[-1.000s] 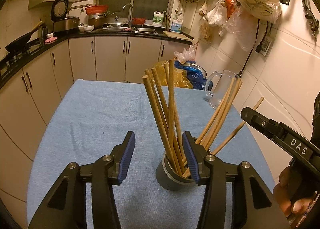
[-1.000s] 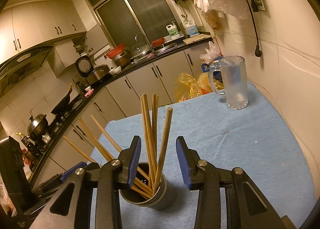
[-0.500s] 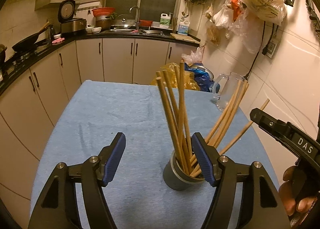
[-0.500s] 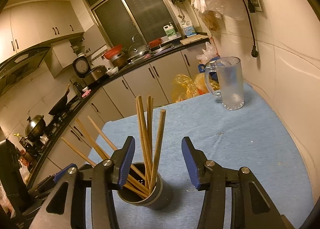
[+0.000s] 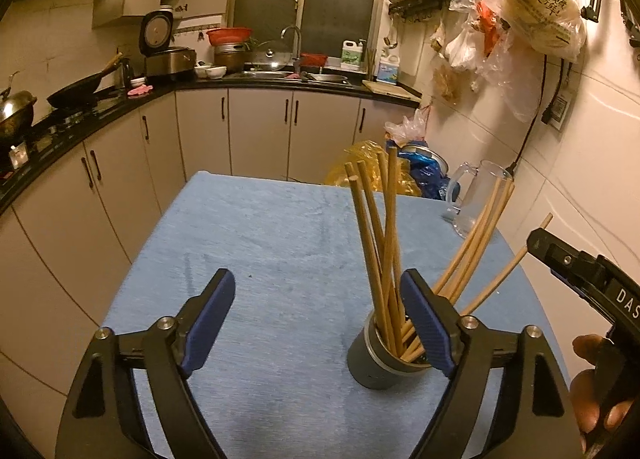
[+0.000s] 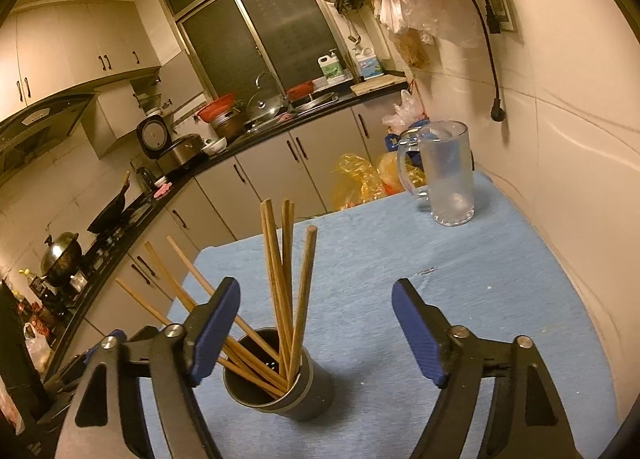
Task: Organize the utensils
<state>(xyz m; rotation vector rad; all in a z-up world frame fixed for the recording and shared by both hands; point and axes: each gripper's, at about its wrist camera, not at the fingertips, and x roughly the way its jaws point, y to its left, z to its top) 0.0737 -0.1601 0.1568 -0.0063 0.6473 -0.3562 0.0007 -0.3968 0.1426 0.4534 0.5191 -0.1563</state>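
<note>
A dark grey cylindrical holder (image 5: 372, 367) stands upright on the blue cloth-covered table (image 5: 260, 243) and holds several wooden chopsticks (image 5: 384, 243). It also shows in the right wrist view (image 6: 288, 391), with the chopsticks (image 6: 286, 279) fanned out. My left gripper (image 5: 320, 323) is wide open and empty, the holder just inside its right finger. My right gripper (image 6: 316, 331) is wide open and empty above the holder; its body shows at the right edge of the left wrist view (image 5: 580, 275).
A glass mug (image 6: 448, 175) stands at the table's far right corner by the tiled wall. Plastic bags (image 5: 384, 171) lie beyond the far edge. Kitchen counters with a sink (image 5: 316, 77) and a wok (image 5: 76, 91) run behind and to the left.
Both grippers have opened wider and pulled back from the holder. The holder and chopsticks stay in place.
</note>
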